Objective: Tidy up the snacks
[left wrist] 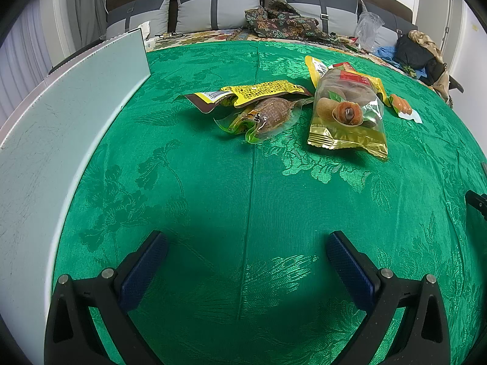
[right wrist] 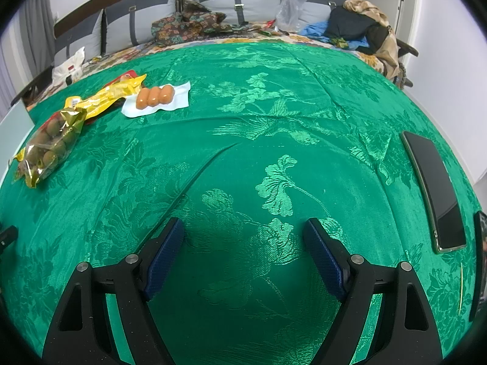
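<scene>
Several snack packs lie on a green patterned cloth [left wrist: 213,197]. In the left wrist view a gold bag of round brown fruit [left wrist: 347,112] lies right of centre, a clear vacuum pack with a brown snack [left wrist: 268,117] and a flat yellow pack [left wrist: 249,92] lie left of it, and a small sausage pack [left wrist: 401,106] lies at far right. My left gripper [left wrist: 247,255] is open and empty, well short of them. In the right wrist view the gold bag [right wrist: 50,146], another yellow pack [right wrist: 106,95] and the sausage pack [right wrist: 155,97] lie far left. My right gripper [right wrist: 244,237] is open and empty.
A pale flat-sided box [left wrist: 61,127] stands along the left edge of the cloth. Two dark phones [right wrist: 435,188] lie at the right edge. Grey pillows [left wrist: 213,6], patterned fabric [left wrist: 283,21], a plastic bag and clothes lie at the back.
</scene>
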Demonstrator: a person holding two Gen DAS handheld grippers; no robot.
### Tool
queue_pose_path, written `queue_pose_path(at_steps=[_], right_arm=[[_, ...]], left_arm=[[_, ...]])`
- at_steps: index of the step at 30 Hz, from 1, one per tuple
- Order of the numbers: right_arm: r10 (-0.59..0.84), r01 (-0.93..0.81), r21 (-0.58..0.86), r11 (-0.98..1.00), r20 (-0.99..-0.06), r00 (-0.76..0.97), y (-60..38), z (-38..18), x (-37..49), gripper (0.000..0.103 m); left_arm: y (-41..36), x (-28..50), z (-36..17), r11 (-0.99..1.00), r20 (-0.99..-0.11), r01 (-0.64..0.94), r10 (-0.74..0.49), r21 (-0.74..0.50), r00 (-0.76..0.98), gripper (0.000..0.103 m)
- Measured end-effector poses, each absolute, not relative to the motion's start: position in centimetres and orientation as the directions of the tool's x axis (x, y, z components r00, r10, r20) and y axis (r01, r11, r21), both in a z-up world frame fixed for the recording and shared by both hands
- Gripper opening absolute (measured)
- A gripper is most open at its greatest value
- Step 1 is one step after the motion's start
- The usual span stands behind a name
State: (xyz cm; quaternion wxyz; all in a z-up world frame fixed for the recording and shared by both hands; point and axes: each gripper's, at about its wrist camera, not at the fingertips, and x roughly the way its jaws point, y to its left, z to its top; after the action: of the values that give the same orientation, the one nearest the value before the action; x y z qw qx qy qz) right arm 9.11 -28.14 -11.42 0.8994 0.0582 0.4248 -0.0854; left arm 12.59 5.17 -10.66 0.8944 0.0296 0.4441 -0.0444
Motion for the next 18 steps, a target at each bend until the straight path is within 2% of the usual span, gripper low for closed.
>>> queue_pose_path(at_steps=[8,12,15,18], right_arm=[[-0.104,0.203,0.032,0.979,-0.774,0.624,-28.1,-11.4,9.1,0.085],[-0.104,0.203,0.032,0.979,-0.774,0.624,-28.1,-11.4,9.1,0.085],[-0.104,0.203,0.032,0.979,-0.774,0.624,-28.1,-11.4,9.1,0.085],[-0.104,0.203,0.032,0.979,-0.774,0.624,-28.0,-11.5,9.1,0.085]], left_arm=[[5.1,12.6,-10.7,0.992,-0.804,0.125,-0.068,0.008,0.591,0.103],[6.2,12.4,-10.1,0.989,-0.824,0.142,-0.117,-0.045,0.554,0.103],[7.1,13.4,-8.4,0.987,-0.819,0.138,-0.147,-0.083,0.554,0.102],[7.6,15.2,-6.1,0.988,-0.802,0.138,-0.138,-0.071,0.581,0.102]])
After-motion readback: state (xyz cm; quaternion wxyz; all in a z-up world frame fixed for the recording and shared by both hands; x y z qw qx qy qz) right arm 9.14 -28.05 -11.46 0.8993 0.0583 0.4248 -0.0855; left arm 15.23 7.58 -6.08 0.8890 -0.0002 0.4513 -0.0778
